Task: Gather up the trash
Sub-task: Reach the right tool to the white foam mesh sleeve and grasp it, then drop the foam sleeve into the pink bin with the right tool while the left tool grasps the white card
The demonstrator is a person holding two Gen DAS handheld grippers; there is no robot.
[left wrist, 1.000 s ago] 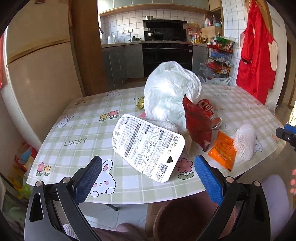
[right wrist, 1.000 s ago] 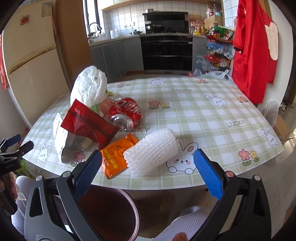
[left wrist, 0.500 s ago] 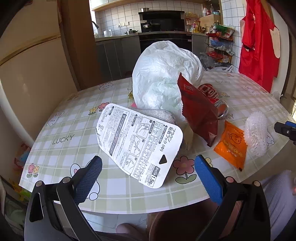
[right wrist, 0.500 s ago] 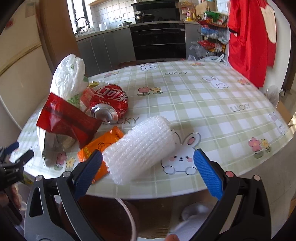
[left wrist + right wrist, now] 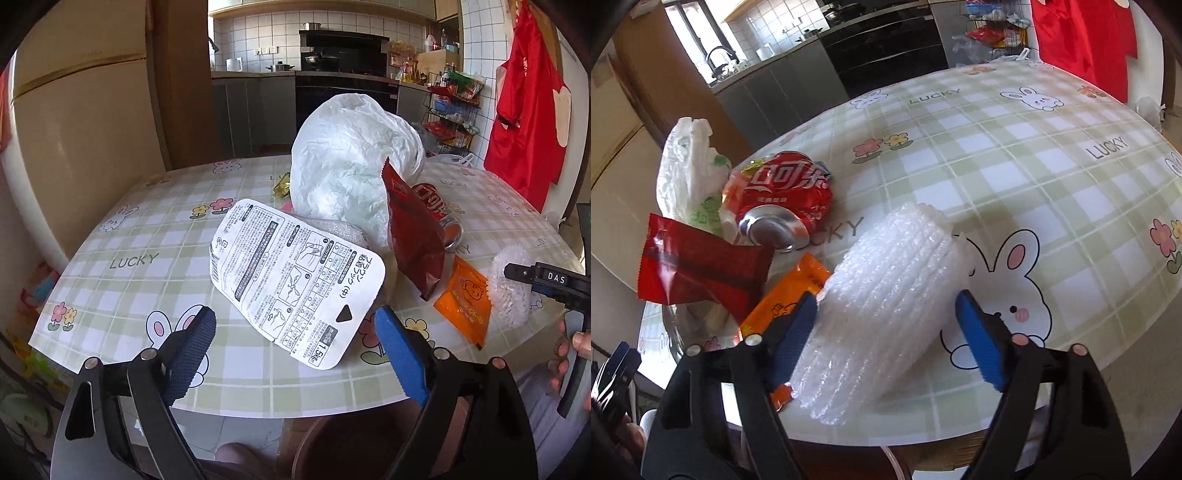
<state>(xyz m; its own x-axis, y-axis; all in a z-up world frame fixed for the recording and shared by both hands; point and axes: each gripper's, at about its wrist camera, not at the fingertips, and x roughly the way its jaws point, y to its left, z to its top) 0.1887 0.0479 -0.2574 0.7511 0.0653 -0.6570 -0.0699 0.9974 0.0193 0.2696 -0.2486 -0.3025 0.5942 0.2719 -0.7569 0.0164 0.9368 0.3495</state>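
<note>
My right gripper [image 5: 886,332] straddles the white bubble-wrap roll [image 5: 886,314] at the table's [image 5: 997,166] near edge, fingers wide; my left gripper [image 5: 295,339] gapes empty.

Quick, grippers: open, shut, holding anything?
Left gripper: open, empty, nearing the white printed package.
Right gripper: open, straddling the bubble wrap roll, not yet clamped.

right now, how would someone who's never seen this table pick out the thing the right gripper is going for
On the green checked tablecloth, look at the near edge beside a printed bunny. There lies a roll of bubble wrap on its side, between the open blue fingers of the right gripper. It alone is white and bumpy; the orange sachet and red can beside it are coloured.
</note>
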